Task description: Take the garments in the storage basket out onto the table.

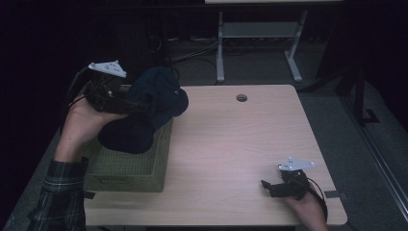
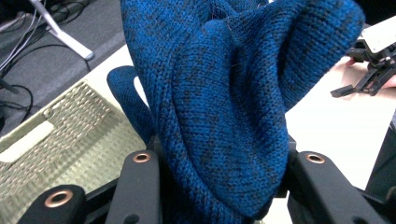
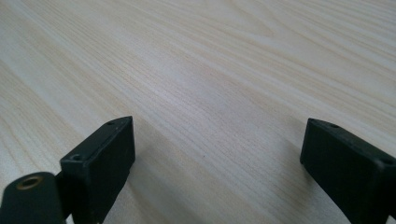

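A dark blue knit garment hangs bunched above the left end of the wooden table, partly over a green woven basket. My left gripper is shut on it, pointing right, with a hand behind. In the left gripper view the blue knit is squeezed between my left gripper's two jaws, and the basket lies below to the left. My right gripper rests low at the table's front right, open. In the right gripper view it has bare tabletop between its jaws.
A round cable hole sits near the table's far edge. Behind the table stand the white legs of another desk with cables on the floor. The right gripper also shows far off in the left gripper view.
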Demonstrator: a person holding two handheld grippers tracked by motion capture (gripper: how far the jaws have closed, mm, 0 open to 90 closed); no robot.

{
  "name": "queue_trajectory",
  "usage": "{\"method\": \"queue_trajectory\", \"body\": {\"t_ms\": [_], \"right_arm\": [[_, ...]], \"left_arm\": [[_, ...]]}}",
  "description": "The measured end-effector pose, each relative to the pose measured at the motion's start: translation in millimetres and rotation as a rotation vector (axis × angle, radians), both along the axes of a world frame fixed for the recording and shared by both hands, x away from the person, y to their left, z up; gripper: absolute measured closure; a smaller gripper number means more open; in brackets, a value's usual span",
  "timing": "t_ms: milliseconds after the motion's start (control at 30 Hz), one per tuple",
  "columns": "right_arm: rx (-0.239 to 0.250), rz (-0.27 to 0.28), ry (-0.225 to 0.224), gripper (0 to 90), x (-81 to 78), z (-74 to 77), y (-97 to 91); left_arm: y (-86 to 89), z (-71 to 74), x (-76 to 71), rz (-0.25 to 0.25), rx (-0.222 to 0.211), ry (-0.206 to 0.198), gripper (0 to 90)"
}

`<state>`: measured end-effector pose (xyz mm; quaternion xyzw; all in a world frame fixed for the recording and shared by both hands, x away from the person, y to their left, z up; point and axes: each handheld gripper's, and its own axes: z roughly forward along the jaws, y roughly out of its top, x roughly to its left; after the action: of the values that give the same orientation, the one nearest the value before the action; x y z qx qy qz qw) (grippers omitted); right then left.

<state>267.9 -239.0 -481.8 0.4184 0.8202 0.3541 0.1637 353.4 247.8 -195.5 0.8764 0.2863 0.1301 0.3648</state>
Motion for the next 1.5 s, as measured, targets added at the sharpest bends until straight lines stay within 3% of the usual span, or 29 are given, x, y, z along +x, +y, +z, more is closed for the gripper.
{"method": "queue_trajectory", "body": {"t_ms": [733,1500], "right_arm": [[0.0,-0.002,0.001,9.8,-0.1,0.0,0.1],[0.002,-0.002,0.003,9.9,-0.2,0.1,0.2]], "left_arm": [[-56.0,4.3,11.4,-0.091,-0.027,-0.007,58.6],[-115.3,-27.7,20.7,-0.175,-0.051,0.04,58.7]]}}
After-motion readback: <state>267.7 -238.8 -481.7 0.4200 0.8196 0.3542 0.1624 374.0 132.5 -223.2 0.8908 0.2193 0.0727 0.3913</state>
